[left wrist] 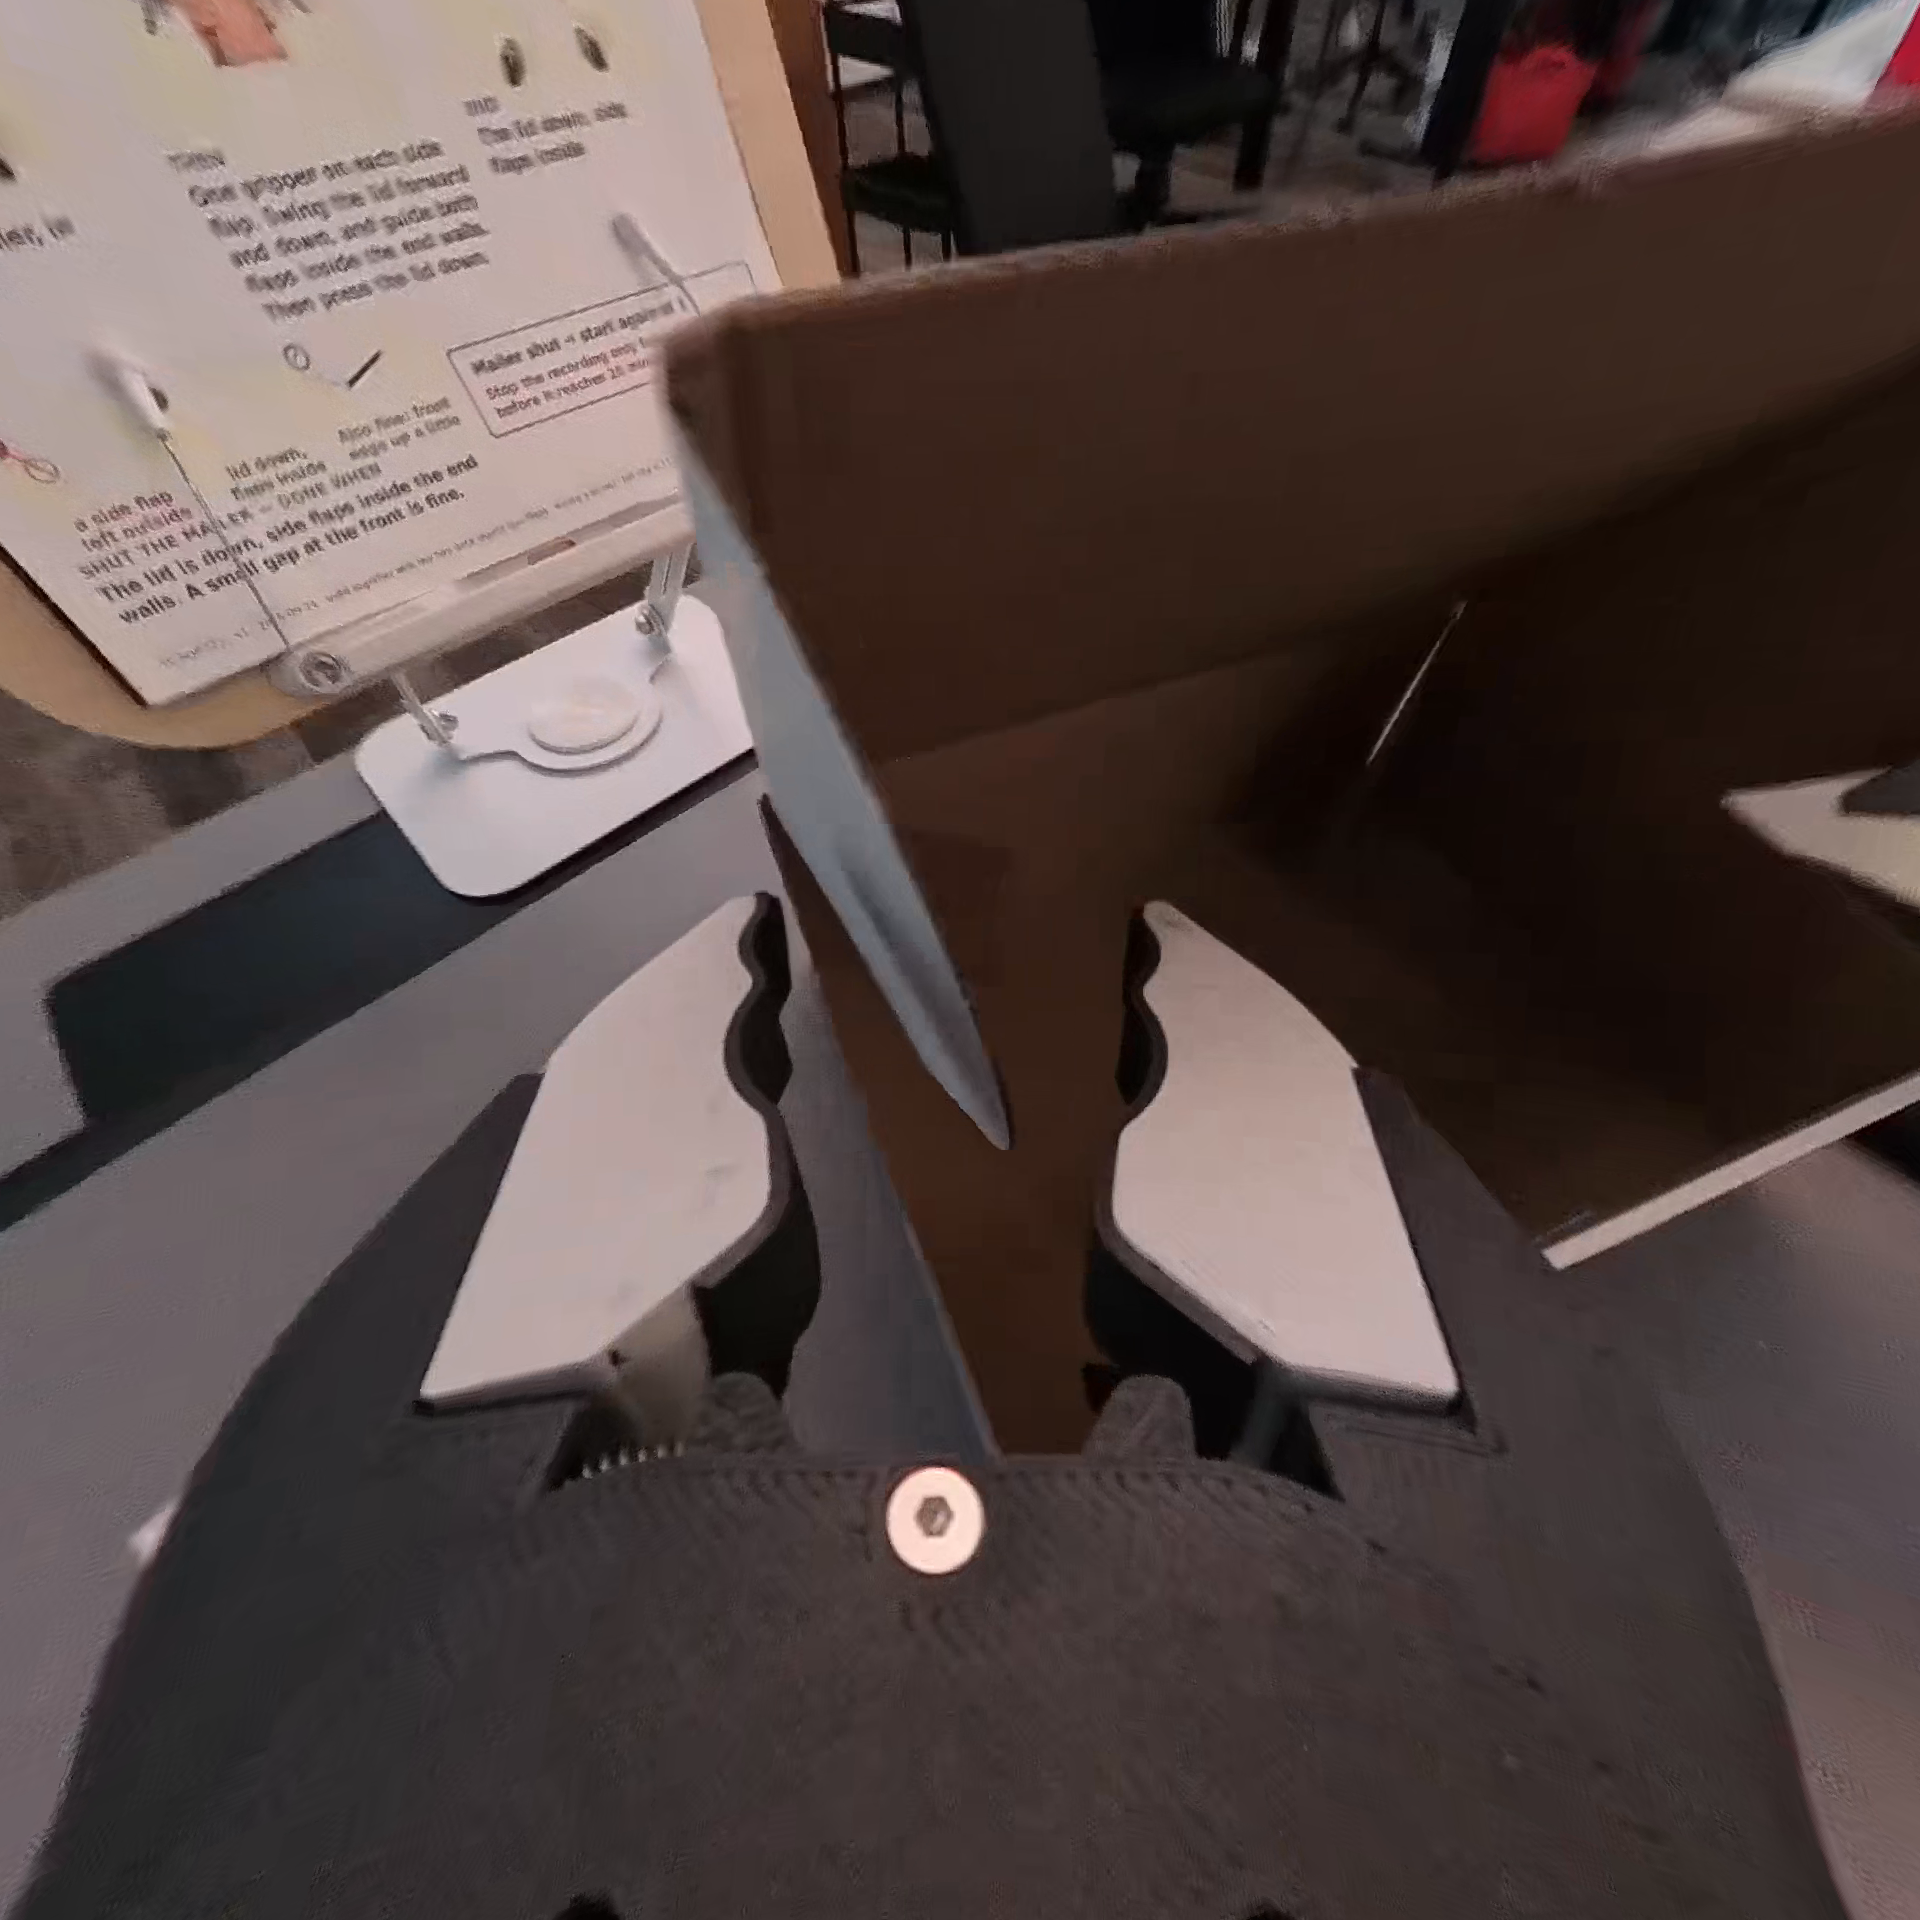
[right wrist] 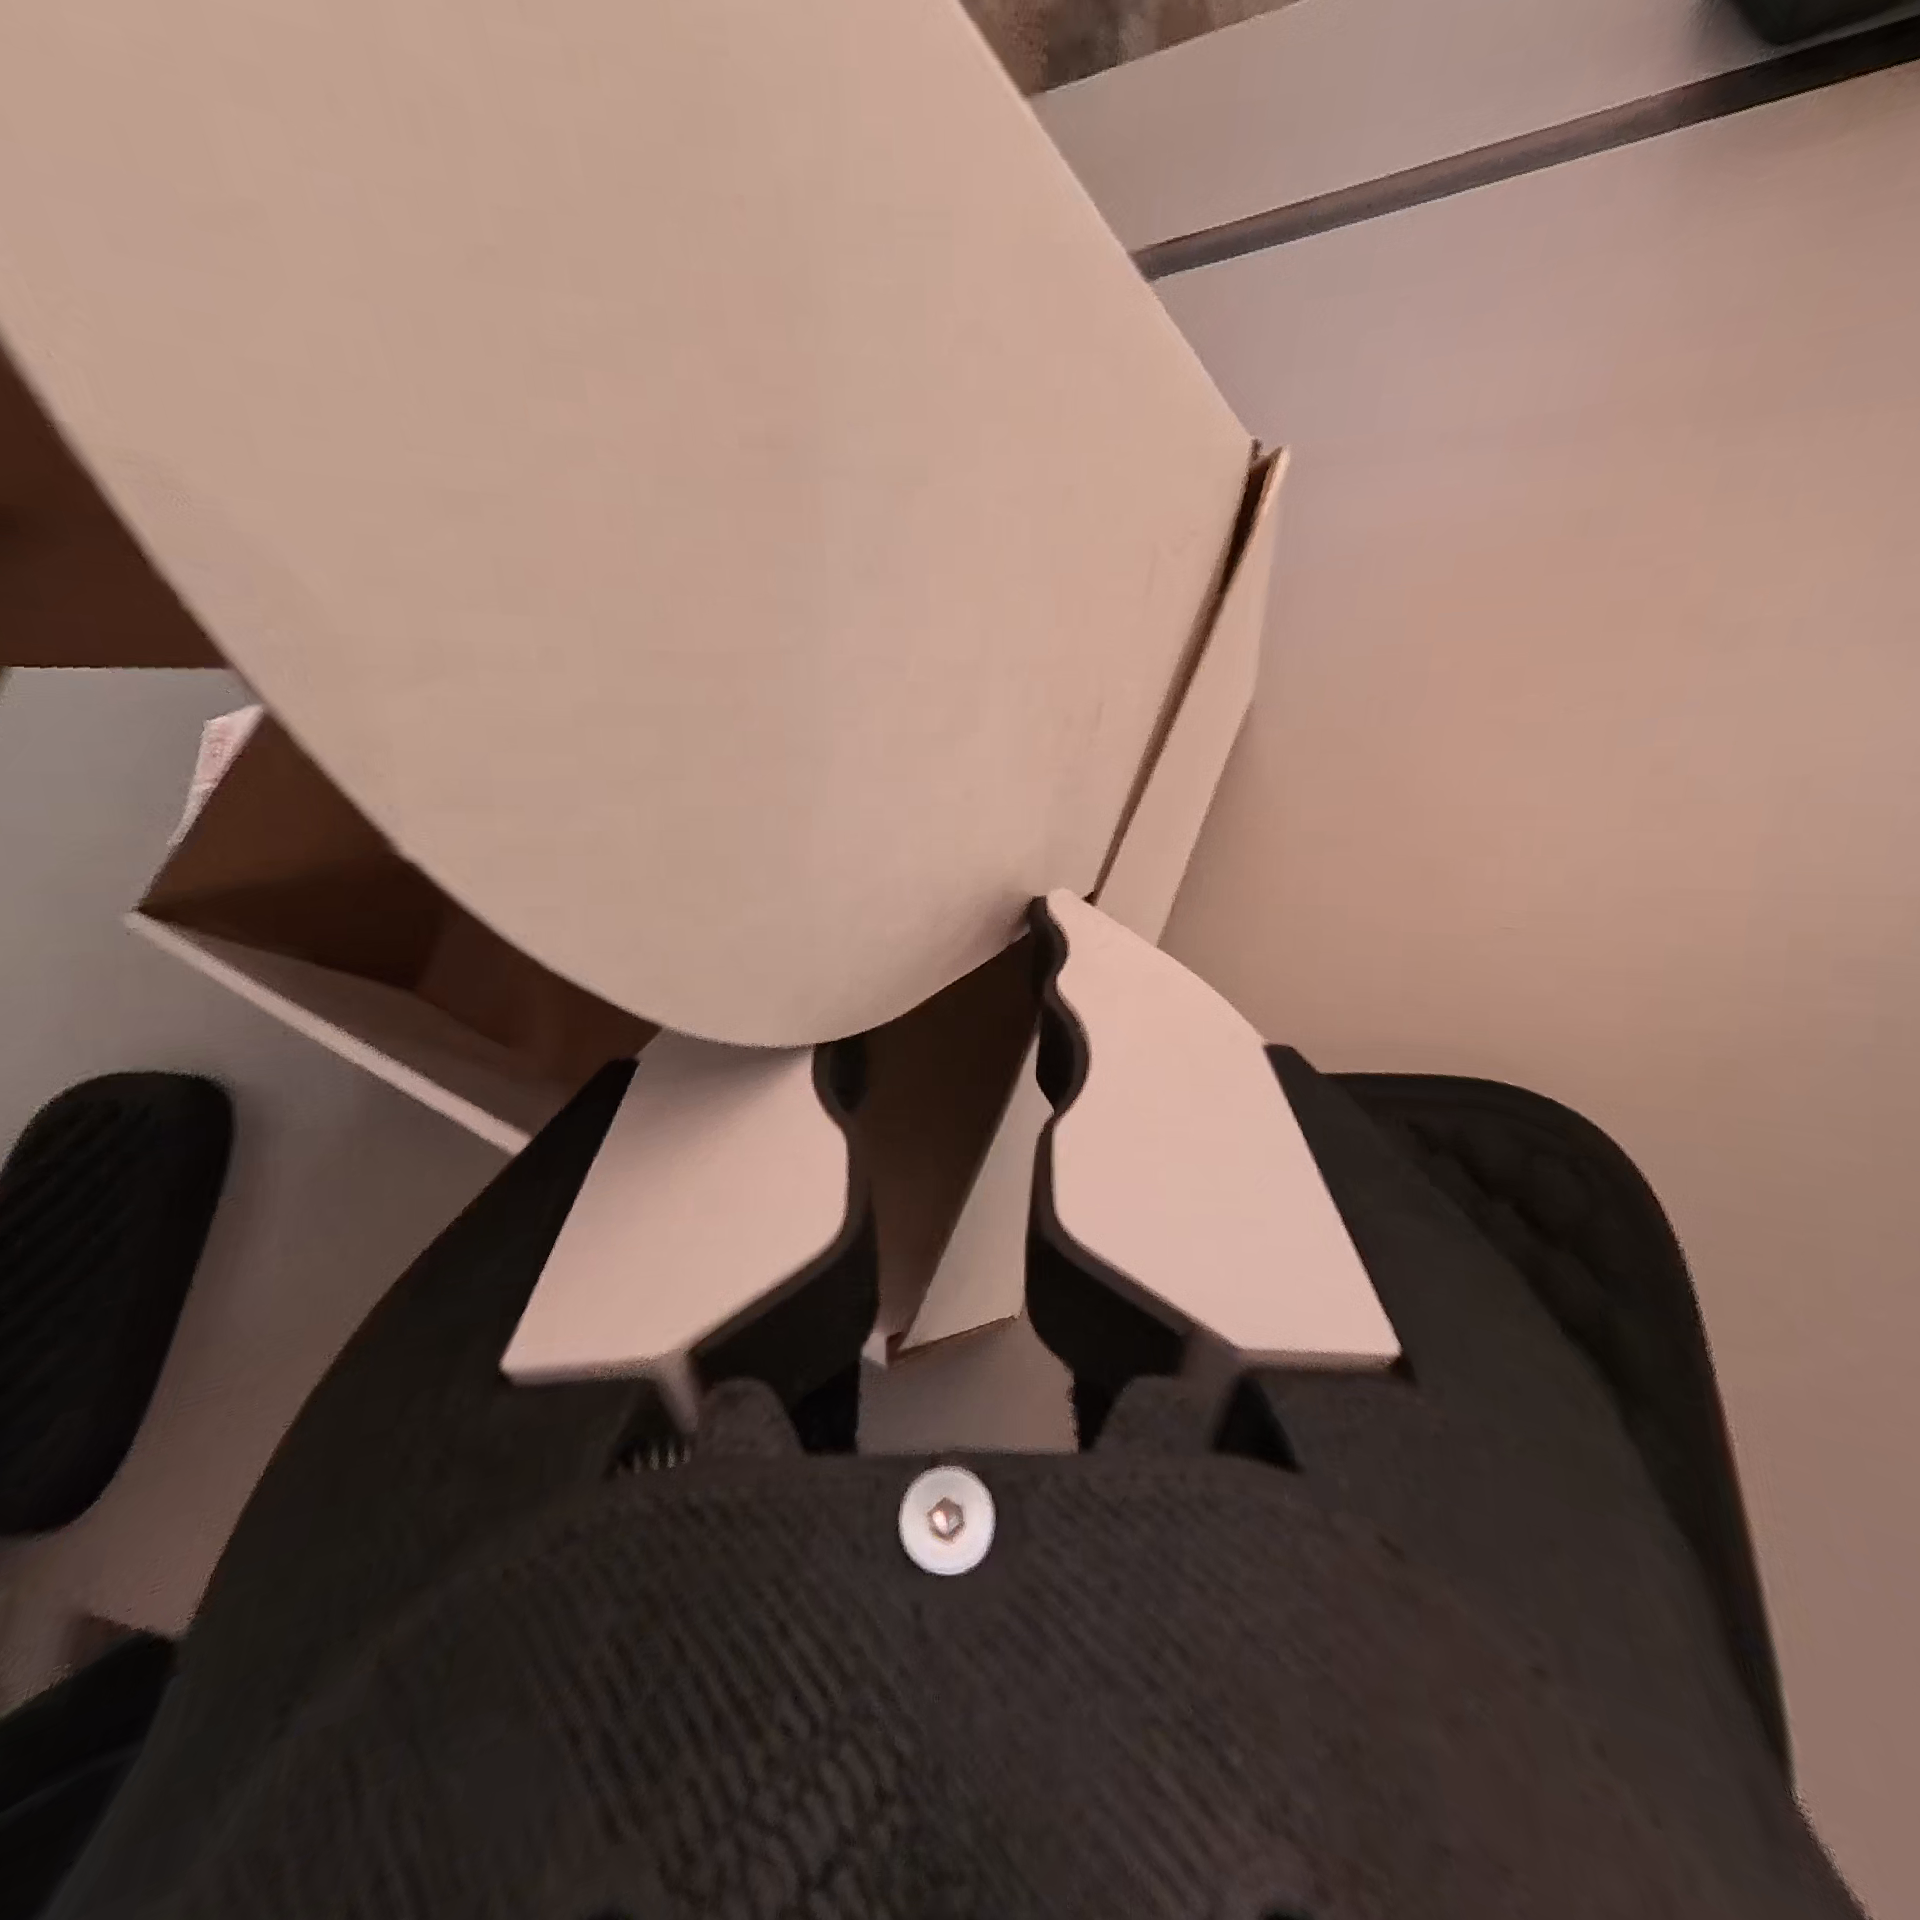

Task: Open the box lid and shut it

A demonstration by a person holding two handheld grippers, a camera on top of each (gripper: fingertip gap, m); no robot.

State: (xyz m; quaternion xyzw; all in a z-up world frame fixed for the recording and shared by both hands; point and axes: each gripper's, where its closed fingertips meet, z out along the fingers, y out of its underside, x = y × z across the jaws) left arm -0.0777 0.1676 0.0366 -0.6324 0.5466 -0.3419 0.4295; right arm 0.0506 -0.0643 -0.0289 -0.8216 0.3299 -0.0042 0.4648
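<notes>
The cardboard box (left wrist: pixel 1299 1039) is white outside and brown inside, and its lid (left wrist: pixel 1195 499) stands raised. In the left wrist view my left gripper (left wrist: pixel 951 925) is open, with the lid's left side flap (left wrist: pixel 883 904) hanging edge-on between its jaws without touching them. In the right wrist view the lid's rounded right side flap (right wrist: pixel 623 520) covers my right gripper's (right wrist: pixel 940 977) left fingertip. The jaws stand half closed around a folded cardboard edge (right wrist: pixel 956 1226) at the box's (right wrist: pixel 343 914) right end. I cannot tell whether they pinch it.
A printed sheet (left wrist: pixel 343 364) leans on a white stand (left wrist: pixel 561 769) at the back left, on a dark mat (left wrist: pixel 260 987). Black chairs (left wrist: pixel 1039 125) stand beyond the table. Grey tabletop (right wrist: pixel 1558 623) lies right of the box. A black textured object (right wrist: pixel 104 1299) sits at the left.
</notes>
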